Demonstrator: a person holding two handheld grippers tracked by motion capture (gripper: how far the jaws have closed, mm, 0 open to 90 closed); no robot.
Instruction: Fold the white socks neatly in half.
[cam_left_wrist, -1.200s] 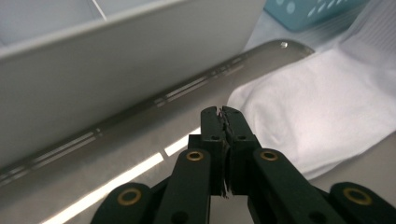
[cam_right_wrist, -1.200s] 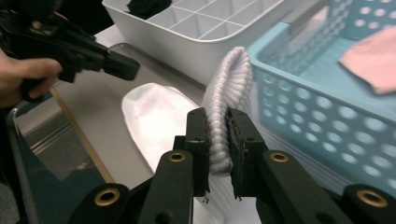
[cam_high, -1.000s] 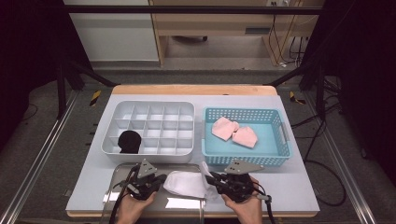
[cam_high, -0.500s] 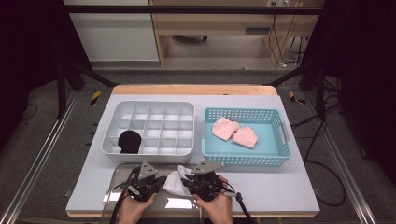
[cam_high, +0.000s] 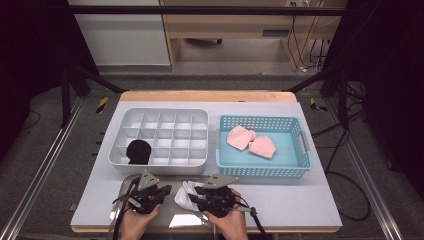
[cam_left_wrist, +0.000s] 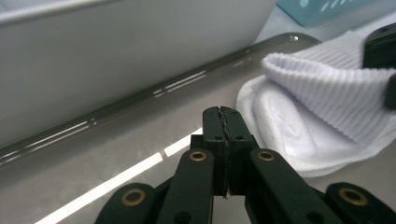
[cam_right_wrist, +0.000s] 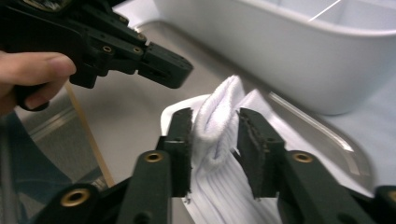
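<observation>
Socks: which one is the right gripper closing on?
The white sock on the metal tray, between the right gripper jaws; the pink ones lie in the blue basket.

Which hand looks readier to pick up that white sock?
The right. The right gripper has its fingers around a fold of the white sock; the left gripper is shut beside it, holding nothing.

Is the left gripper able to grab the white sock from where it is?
Probably yes. The left gripper sits on the tray right beside the white sock, nothing between them. Its jaws are shut, so they'd need opening; the right gripper already pinches the sock.
</observation>
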